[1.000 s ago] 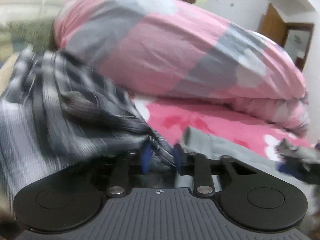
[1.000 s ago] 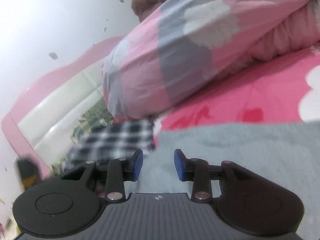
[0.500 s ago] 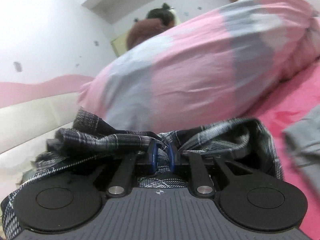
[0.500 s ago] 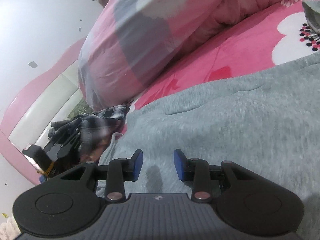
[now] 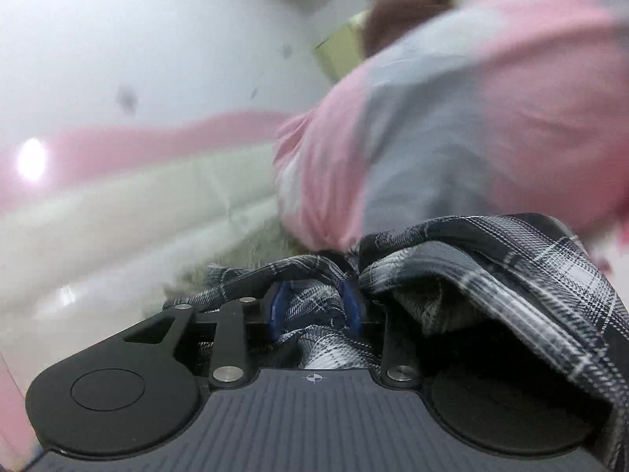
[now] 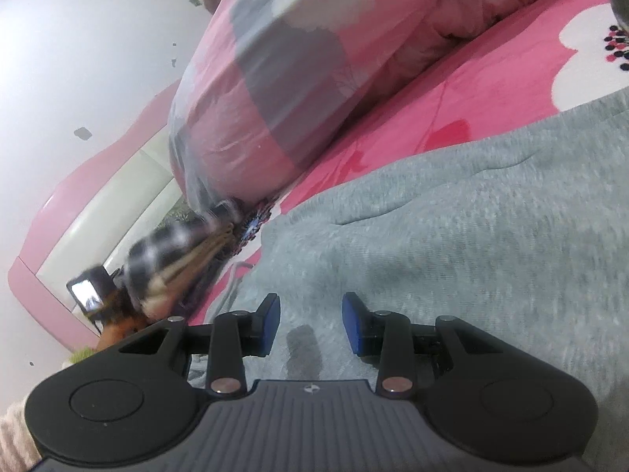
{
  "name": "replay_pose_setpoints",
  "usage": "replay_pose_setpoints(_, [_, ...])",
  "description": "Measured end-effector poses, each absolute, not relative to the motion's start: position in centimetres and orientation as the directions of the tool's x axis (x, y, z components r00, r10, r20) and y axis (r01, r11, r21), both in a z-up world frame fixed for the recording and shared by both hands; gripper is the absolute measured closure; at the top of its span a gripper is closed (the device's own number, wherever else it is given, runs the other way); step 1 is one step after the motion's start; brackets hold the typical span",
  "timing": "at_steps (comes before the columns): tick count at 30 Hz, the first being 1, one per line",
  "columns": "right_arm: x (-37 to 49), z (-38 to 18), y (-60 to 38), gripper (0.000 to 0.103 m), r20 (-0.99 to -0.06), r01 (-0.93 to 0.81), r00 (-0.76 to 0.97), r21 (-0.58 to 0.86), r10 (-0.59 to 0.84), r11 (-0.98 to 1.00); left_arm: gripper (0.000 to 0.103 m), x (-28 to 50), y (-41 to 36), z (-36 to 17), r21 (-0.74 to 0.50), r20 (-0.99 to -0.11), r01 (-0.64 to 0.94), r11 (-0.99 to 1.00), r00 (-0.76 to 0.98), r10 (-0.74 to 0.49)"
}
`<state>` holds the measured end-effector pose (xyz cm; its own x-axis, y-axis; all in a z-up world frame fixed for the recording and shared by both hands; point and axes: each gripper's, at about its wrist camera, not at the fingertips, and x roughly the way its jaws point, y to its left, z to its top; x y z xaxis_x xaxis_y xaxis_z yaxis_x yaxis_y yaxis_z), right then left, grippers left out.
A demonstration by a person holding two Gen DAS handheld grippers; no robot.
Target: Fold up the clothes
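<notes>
The left gripper (image 5: 314, 306) has plaid shirt (image 5: 491, 259) cloth bunched between its part-open pads, apparently still gripped; the right gripper (image 6: 310, 322) hangs wide open, empty, over the grey sweater (image 6: 452, 236).

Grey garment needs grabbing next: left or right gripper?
Right. The right gripper is open and empty, directly over the grey garment. The left gripper is occupied with bunched plaid shirt between its fingers, facing the pink duvet.

Pink-and-grey duvet (image 6: 298, 78) heaped beside a pink-and-white headboard (image 6: 98, 196).
</notes>
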<state>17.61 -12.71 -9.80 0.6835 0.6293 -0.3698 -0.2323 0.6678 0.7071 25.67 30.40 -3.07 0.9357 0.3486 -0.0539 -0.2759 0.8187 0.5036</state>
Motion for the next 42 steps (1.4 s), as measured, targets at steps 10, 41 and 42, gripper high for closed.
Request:
replay_pose_setpoints(10, [17.6, -9.8, -12.8, 0.064, -0.358, -0.226, 0.686, 0.722, 0.633, 0.654, 0.054, 16.7, 29.2, 2.5, 0.151, -0.248, -0.112, 0.982, 0.957, 0.148])
replay_pose_setpoints(41, [33.1, -1.8, -3.7, 0.01, -0.669, -0.571, 0.421, 0.329, 0.612, 0.753, 0.052, -1.5, 28.0, -7.5, -0.753, -0.386, 0.019, 0.658, 0.796, -0.466])
replay_pose_setpoints(42, [34.0, -2.7, -3.7, 0.01, -0.687, -0.548, 0.398, 0.353, 0.607, 0.758, 0.052, -1.6, 28.0, -7.7, -0.762, -0.38, 0.018, 0.647, 0.798, -0.468])
